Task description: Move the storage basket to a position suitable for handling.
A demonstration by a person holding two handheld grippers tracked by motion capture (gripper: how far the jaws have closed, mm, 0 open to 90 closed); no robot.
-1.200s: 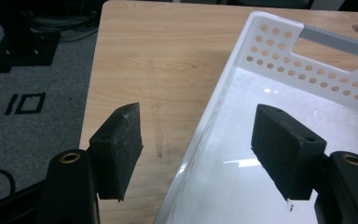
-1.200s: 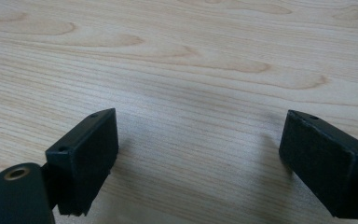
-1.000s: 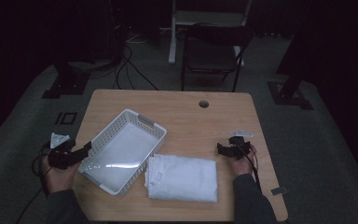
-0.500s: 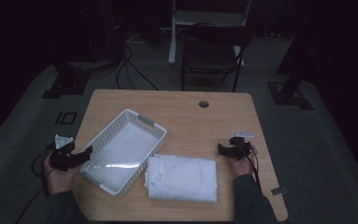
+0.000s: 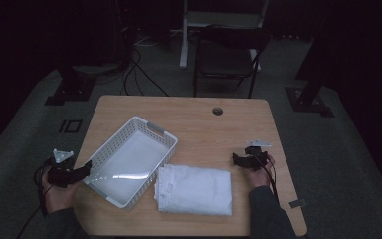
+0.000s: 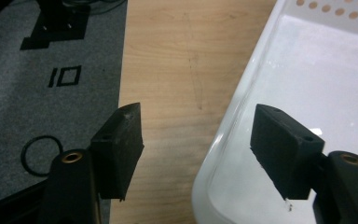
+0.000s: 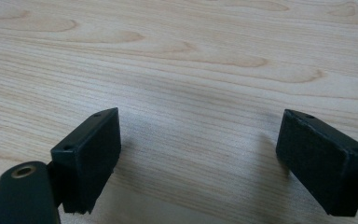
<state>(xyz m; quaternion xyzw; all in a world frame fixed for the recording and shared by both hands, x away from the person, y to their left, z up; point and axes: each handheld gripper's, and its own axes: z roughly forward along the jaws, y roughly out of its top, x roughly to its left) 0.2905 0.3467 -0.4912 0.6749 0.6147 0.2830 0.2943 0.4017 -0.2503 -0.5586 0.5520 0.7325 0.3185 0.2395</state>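
1. Two grippers are at the tabletop (image 5: 199,119), one at each side, and the room around it is very dark, so the far floor and the chair (image 5: 226,55) are hard to make out.
2. The left gripper (image 5: 86,169) is at the near left corner of the white plastic basket (image 5: 129,167). Its jaws have just been closing; the basket rim stands between them, but the pads (image 6: 123,144) are still apart from it.
3. The basket is cut off at the edges in the left gripper view, and its inside is seen only partly.
4. The right gripper (image 5: 235,160) stands wide over bare wood and holds nothing.
5. The folded white cloth (image 5: 194,190) lies just beside the basket, near the front edge; its folds are hard to count.
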